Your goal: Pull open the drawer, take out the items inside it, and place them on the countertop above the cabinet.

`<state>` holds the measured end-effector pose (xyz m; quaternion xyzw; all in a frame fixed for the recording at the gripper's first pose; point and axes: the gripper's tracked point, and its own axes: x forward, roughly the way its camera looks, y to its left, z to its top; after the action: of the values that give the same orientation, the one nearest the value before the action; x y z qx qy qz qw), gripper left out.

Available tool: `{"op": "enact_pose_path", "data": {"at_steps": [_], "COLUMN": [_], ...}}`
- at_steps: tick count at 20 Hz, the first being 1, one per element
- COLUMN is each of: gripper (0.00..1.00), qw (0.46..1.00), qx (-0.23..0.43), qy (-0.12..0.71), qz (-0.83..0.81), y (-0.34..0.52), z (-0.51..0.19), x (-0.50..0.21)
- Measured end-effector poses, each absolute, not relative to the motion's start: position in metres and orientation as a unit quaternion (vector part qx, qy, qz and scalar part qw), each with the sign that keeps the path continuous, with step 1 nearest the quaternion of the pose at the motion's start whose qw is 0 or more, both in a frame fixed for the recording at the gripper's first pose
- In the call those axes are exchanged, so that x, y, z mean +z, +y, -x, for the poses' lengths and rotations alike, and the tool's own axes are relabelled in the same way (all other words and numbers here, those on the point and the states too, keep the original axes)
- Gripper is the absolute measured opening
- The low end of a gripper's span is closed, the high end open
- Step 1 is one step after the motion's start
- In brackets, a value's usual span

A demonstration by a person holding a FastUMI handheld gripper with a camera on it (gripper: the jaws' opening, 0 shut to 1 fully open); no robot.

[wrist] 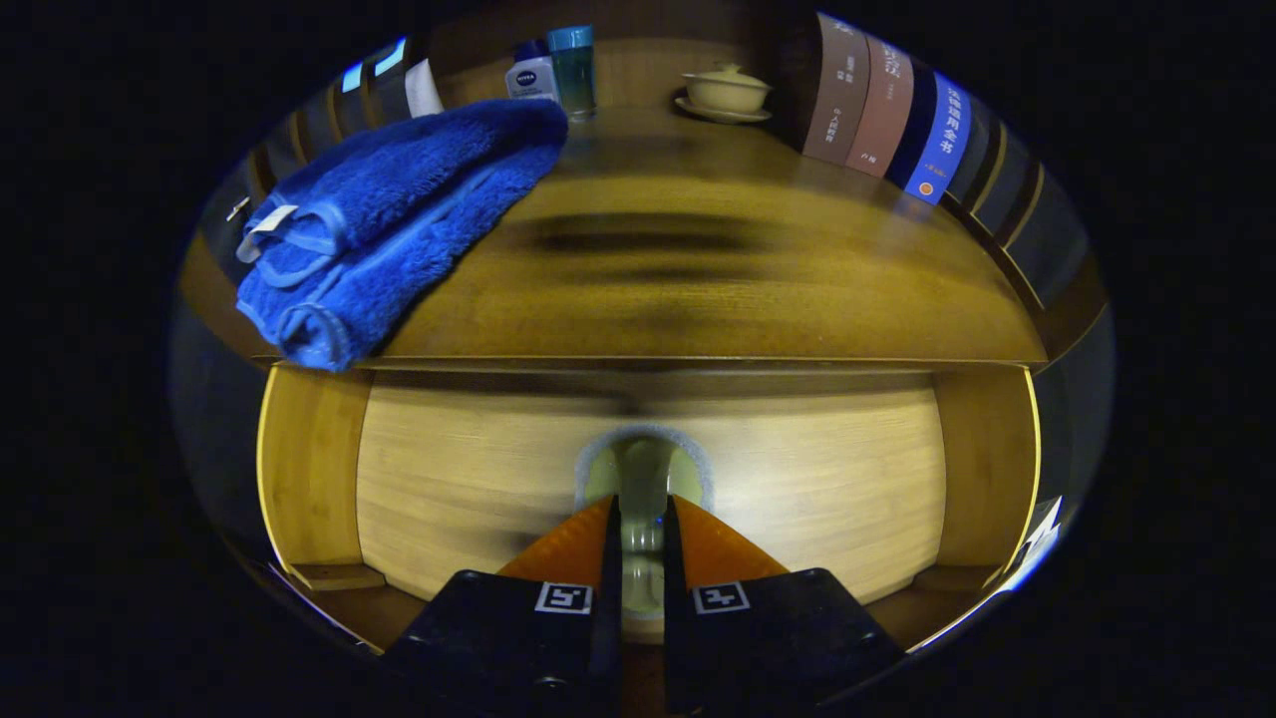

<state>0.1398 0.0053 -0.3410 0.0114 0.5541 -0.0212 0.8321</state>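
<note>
The gripper [643, 519] sits at six o'clock, its two fingers drawn close with only a narrow slot between them, and a pale knob-like handle [643, 469] occupies that slot in the semicircular cutout of the drawer front [478, 479]. Both fingers appear to press on the handle's flanks, though the contact faces are partly masked, so the hold is judged firm rather than confirmed. The drawer front fills the lower half of the view from eight to four o'clock, framed by the cabinet's side panels [309, 469]. Whether the drawer has begun to slide out cannot be told: its top edge lies close under the countertop [698, 289] lip, and no interior or contents are exposed. The countertop extends above, toward twelve o'clock. On it, at ten o'clock, lies a folded blue towel [399, 219], overhanging the front edge; behind it at eleven o'clock stand a small white bottle [530, 75] and a teal-capped bottle [575, 65], just beside each other. A lidded cream cup on a saucer [726, 92] rests at twelve to one o'clock, and a row of books [887, 110] stands at two o'clock. Assessment: the task is at its opening stage. The handle is taken; the pull, the removal of whatever lies inside, and placement on the countertop all remain outstanding.
</note>
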Motion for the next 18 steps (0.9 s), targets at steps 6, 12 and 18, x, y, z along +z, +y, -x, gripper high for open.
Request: {"op": "enact_pose_path", "data": {"at_steps": [6,12,18], "gripper": [0.22,0.22,0.22], "qw": [0.881,0.926,0.927], "qx": [-0.013,-0.009,-0.016], "qy": [0.472,0.376,0.372], "qz": [-0.022,-0.038,-0.042], "y": [0.007,0.007,-0.004], "z": [-0.118,-0.164,-0.255], "x": [-0.263,-0.181,-0.172]}}
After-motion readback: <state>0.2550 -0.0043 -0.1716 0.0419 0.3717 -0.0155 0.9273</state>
